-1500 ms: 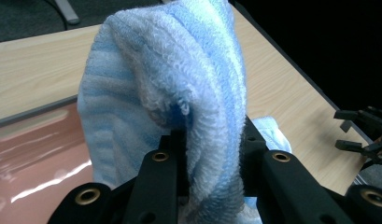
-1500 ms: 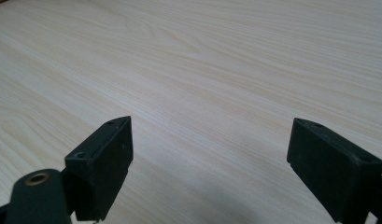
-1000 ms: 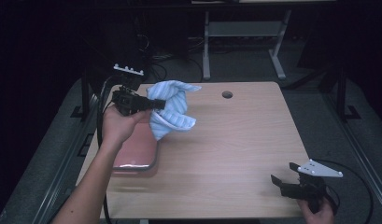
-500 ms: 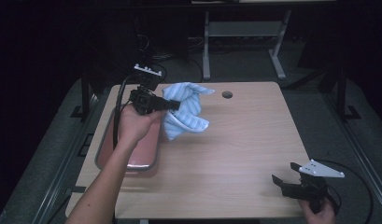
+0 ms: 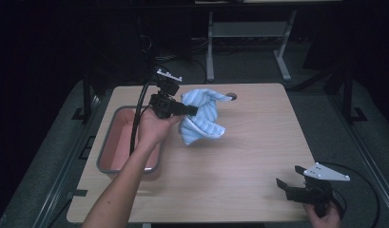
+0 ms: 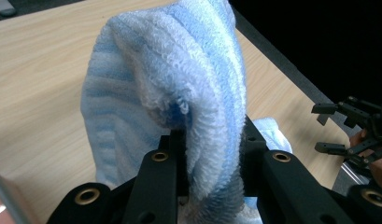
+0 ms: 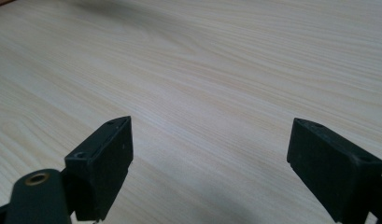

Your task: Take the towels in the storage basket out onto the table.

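A blue and white striped towel hangs bunched in the air above the middle-left of the wooden table. My left gripper is shut on it, and in the left gripper view the terry cloth is pinched between the two black jaws. My right gripper rests low at the table's near right corner, held by a hand, open with nothing between its fingers. That right gripper also appears far off in the left gripper view.
A pink tub with a grey rim sits at the table's left side, partly under my left forearm. A round cable hole lies near the far edge. Dark floor and a metal stand lie beyond the table.
My left gripper has carried the towel rightward and slightly toward the table's middle, away from over the pink tub. The right gripper has stayed still.
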A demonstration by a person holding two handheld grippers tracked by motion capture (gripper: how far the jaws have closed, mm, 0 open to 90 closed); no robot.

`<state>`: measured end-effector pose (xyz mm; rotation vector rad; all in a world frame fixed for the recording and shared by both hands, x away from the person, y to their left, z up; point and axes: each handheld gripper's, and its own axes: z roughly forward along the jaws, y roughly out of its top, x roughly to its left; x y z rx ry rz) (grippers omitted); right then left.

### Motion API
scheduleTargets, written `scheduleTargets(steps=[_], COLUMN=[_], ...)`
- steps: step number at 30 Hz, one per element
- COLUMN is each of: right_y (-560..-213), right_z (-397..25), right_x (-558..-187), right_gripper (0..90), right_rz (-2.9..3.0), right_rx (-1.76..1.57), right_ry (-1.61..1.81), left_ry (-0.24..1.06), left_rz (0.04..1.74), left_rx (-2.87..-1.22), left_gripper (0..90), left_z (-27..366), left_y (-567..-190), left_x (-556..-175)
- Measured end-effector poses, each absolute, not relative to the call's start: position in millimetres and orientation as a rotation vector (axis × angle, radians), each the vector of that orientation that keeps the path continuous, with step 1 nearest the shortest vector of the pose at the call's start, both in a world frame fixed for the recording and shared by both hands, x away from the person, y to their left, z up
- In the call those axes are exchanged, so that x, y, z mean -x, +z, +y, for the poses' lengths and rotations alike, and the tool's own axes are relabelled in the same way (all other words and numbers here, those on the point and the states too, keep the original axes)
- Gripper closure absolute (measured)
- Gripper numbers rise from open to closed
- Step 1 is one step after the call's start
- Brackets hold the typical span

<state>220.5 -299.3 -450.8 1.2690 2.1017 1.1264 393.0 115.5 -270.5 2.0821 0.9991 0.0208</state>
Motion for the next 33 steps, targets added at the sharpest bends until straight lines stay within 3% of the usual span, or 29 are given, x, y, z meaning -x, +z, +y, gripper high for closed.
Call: scheduleTargets(steps=[17, 33], right_y=[-450.5, -450.1], right_z=[-300.7, -302.1], right_x=[-220.0, -218.5], right_gripper=[13.8, 13.9], right_rz=[2.097, 2.089], right_rx=[-1.266, -1.276], right_ry=[1.128, 1.129], left_ry=[-0.035, -0.121], left_rz=[1.009, 1.012], left_rx=[-2.104, -2.155], left_gripper=[73.2, 73.3], left_z=[88.2, 54.8], left_y=[-298.9, -349.4], left_x=[-404.5, -412.6])
